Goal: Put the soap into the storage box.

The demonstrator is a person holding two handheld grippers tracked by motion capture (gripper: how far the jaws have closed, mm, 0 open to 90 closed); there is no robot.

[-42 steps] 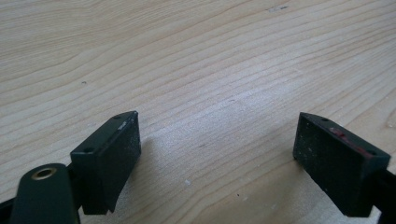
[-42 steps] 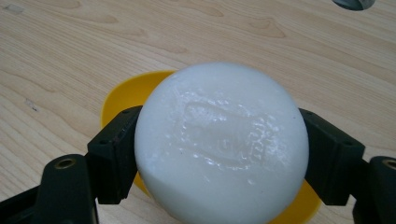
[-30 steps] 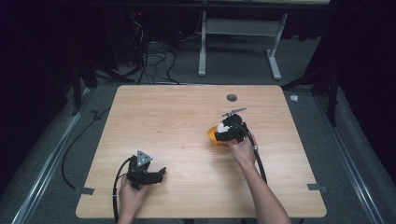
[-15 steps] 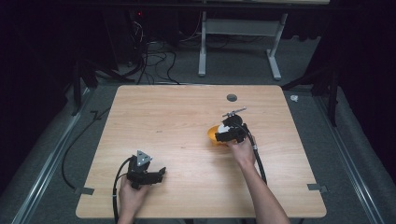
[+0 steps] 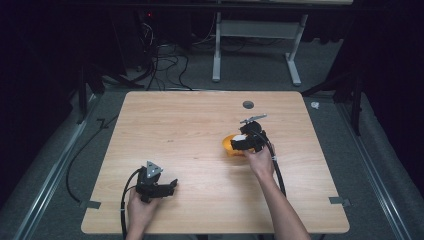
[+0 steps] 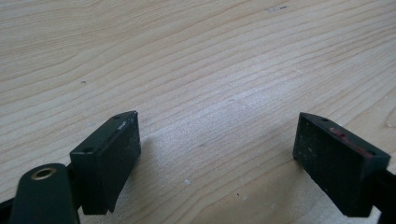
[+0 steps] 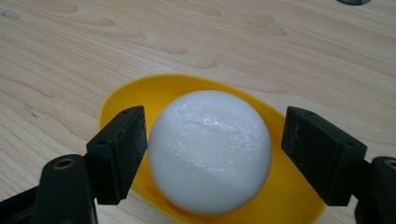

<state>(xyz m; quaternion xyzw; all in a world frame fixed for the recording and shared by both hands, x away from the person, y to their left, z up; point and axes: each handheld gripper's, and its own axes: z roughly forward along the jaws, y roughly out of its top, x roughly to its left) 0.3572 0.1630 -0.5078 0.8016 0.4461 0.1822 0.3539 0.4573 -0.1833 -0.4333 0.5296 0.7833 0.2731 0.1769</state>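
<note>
**Ball let go into the yellow dish**

A white ball (image 7: pixel 209 150) is seen resting in a shallow yellow dish (image 7: pixel 140 95) on the wooden surface (image 5: pixel 190 125), right of centre and towards the far half. The right hand-held gripper (image 7: pixel 212 154) is placed around the ball. In the right gripper view a clear gap is seen between the ball and the right pad, while the left pad stands at or just off the ball's side; whether it touches cannot be told. The ball is judged to be carried by the dish, not by the jaws, so the gripper is taken as released.

Compared with a second ago, little has shifted in the high view: the right hand-held gripper (image 5: pixel 248 141) is found at the same spot over the dish (image 5: pixel 229 145), and the dish has not been moved. What has changed is small: the jaws have been eased apart slightly. This is read as the end of a placing step, the ball set down and freed, with only a withdrawal left. A careless retreat could nudge the ball, which would roll easily out of so shallow a dish.

The left hand-held gripper (image 5: pixel 159 186) is held at the near left edge, unmoved. Its jaws stand wide apart and empty, with bare wood between them in the left gripper view (image 6: pixel 217 163).
</note>
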